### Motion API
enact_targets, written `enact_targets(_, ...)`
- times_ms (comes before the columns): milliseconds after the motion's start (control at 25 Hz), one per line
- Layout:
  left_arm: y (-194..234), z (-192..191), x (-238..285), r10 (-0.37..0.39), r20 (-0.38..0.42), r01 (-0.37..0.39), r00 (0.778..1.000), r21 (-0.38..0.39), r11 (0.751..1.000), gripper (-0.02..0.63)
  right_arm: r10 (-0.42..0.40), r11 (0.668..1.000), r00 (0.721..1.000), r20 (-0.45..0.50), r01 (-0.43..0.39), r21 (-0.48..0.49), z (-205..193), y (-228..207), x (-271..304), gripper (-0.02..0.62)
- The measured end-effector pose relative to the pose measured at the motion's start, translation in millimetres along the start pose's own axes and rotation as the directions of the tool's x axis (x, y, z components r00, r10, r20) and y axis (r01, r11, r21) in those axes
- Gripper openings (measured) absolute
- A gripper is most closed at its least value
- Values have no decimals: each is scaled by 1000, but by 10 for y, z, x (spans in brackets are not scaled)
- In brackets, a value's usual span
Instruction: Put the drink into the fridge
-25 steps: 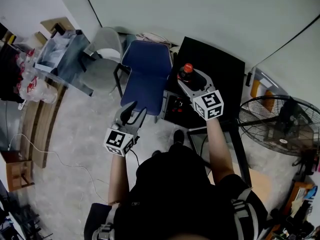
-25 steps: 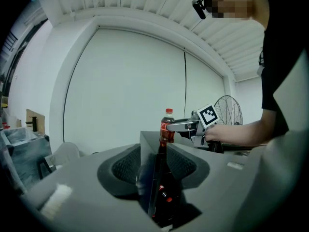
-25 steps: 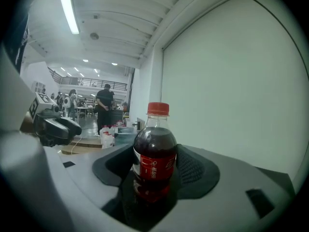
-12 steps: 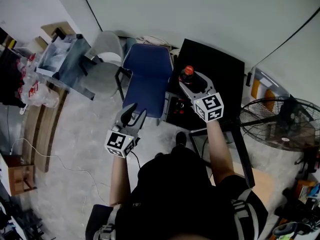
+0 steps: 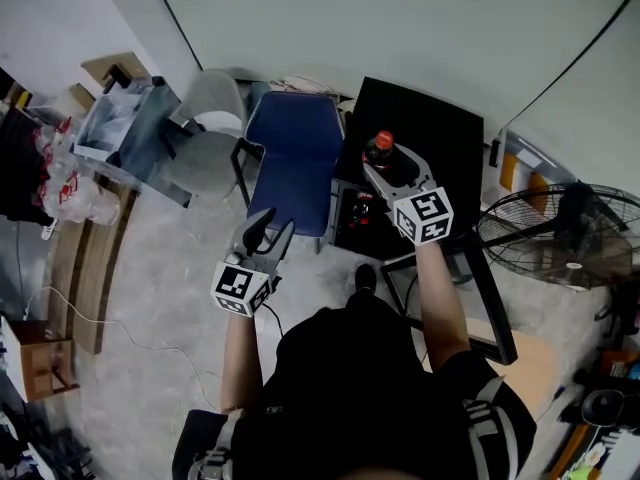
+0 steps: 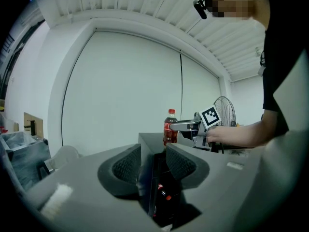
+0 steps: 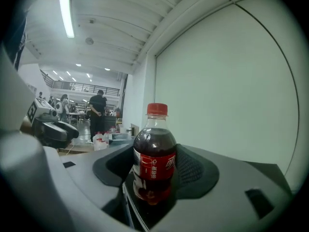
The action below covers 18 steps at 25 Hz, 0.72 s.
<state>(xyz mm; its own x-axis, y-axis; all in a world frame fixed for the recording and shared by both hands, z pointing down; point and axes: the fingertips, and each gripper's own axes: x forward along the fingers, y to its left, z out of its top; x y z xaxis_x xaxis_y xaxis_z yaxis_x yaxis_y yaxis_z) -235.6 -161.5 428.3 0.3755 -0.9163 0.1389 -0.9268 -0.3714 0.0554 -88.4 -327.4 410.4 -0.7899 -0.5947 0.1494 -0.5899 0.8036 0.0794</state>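
Red-capped bottle [image 7: 154,161] tight in right gripper [image 5: 388,162] over black fridge [image 5: 442,128]; left gripper [image 5: 274,223] agape, empty; blue chair [image 5: 295,153] perhaps adjoining.

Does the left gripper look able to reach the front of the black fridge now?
Probably yes. The left gripper is open and empty, pointing at the front of the black fridge with nothing between. The blue chair stands aside, and the right gripper holds the red-capped cola bottle above.

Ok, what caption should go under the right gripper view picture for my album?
Right tongs grip a red-capped cola bottle before a pale wall.
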Motion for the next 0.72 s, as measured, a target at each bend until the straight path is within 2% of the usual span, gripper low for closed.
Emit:
enact_targets(160, -81, -21, -88, -22, -1, 22, 1000, 10, 1000, 163, -32, 998, 999, 21, 33, -46, 16, 75, -159, 272)
enact_targets(720, -380, -186, -518, -117, -22, 117, 993, 18, 993, 162, -131, 991, 991, 20, 131, -30, -187, 469, -819, 272)
